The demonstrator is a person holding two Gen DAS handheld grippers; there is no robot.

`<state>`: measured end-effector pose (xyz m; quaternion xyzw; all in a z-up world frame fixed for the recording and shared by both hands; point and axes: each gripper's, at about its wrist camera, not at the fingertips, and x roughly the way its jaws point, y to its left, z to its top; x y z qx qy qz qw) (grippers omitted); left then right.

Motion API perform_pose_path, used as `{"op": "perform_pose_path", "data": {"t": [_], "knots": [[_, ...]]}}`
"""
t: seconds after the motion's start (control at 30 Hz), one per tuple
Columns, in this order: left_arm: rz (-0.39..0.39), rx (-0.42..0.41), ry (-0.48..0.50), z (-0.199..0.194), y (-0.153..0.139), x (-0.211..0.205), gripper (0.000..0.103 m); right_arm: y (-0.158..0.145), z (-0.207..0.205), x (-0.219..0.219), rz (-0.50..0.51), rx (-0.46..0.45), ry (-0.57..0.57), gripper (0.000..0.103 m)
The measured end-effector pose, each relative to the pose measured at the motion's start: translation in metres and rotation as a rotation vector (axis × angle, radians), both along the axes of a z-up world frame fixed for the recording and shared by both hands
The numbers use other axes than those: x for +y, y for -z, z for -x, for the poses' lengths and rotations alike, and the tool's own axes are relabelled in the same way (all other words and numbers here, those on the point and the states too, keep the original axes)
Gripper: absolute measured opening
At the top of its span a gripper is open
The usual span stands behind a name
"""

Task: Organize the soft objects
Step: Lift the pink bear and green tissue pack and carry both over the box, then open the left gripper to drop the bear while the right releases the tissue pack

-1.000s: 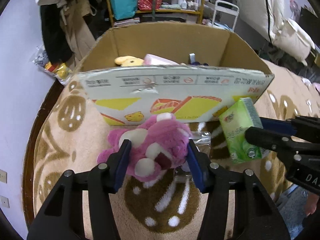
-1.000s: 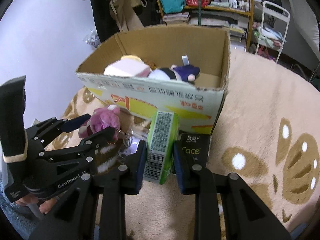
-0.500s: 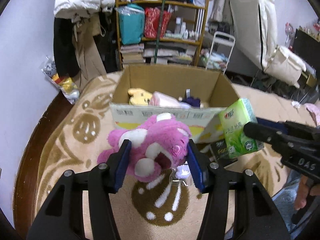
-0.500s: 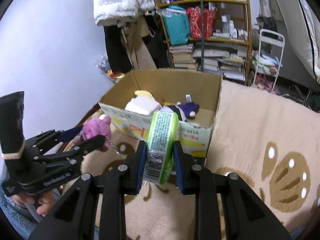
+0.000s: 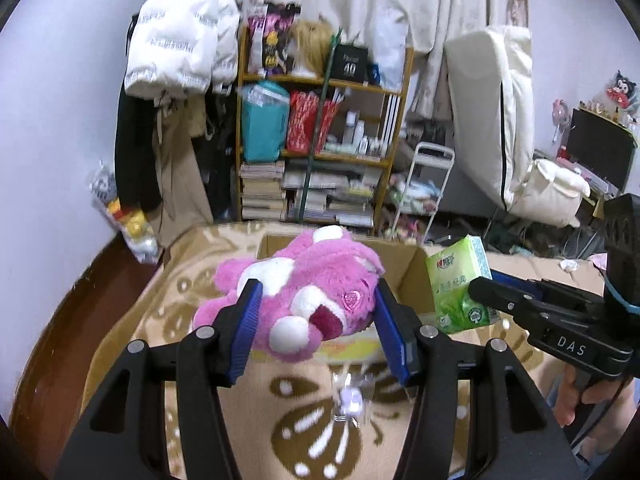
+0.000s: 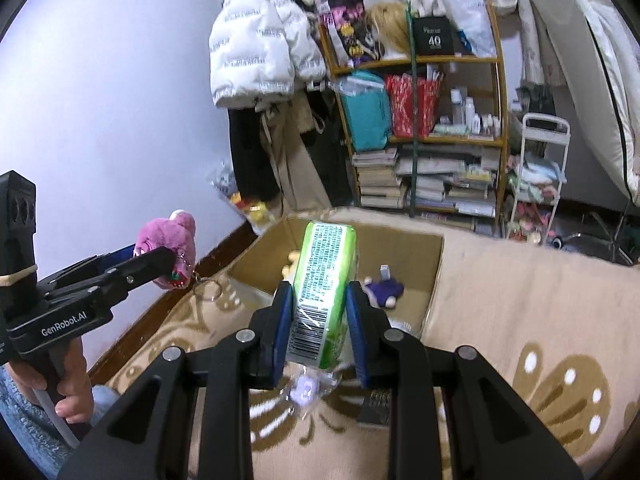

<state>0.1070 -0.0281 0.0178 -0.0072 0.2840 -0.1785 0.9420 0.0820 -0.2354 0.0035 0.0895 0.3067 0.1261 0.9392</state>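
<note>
Left gripper (image 5: 316, 328) clamps pink plush bear (image 5: 304, 292), right gripper (image 6: 318, 320) clamps green tissue pack (image 6: 322, 280); both in the air near the cardboard box (image 6: 432, 276). Some toys inside; these two left.

Cardboard box (image 5: 412, 268) interior hidden behind pink plush bear (image 5: 308, 300), small clear object (image 6: 308, 388) on blanket motion-blurred, unidentifiable.

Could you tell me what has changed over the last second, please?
Both loads rose from near the blanket to above the cardboard box: the pink plush in the left hand-held gripper, the green tissue pack in the right hand-held gripper. Both grips stayed unchanged, and the box kept its place.
</note>
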Motion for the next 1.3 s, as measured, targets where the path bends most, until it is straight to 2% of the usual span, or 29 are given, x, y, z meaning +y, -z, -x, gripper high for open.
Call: {"op": "perform_pose_path", "data": {"t": [0.17,0.4,0.6,0.87,1.2,1.3], "knots": [[-0.010,-0.060,0.008,-0.015,-0.014,-0.008,0.054,-0.012,-0.008,-0.002,0.020,-0.066,0.024,0.028],[-0.086,-0.118,0.005,-0.038,-0.018,-0.029,0.055,-0.013,-0.025,-0.007,0.052,-0.100,0.062,0.028],[-0.106,-0.099,-0.005,-0.052,0.002,-0.037,0.055,-0.001,-0.042,-0.011,0.088,-0.082,0.100,0.028],[-0.144,-0.038,-0.013,-0.066,0.037,-0.044,0.056,0.022,-0.058,-0.005,0.135,-0.034,0.085,0.029],[-0.156,0.033,-0.042,-0.074,0.059,-0.044,0.060,0.046,-0.070,-0.018,0.081,0.042,0.086,0.030],[-0.156,0.040,-0.043,-0.074,0.059,-0.044,0.065,0.051,-0.072,-0.022,0.059,0.068,0.073,0.031]]}}
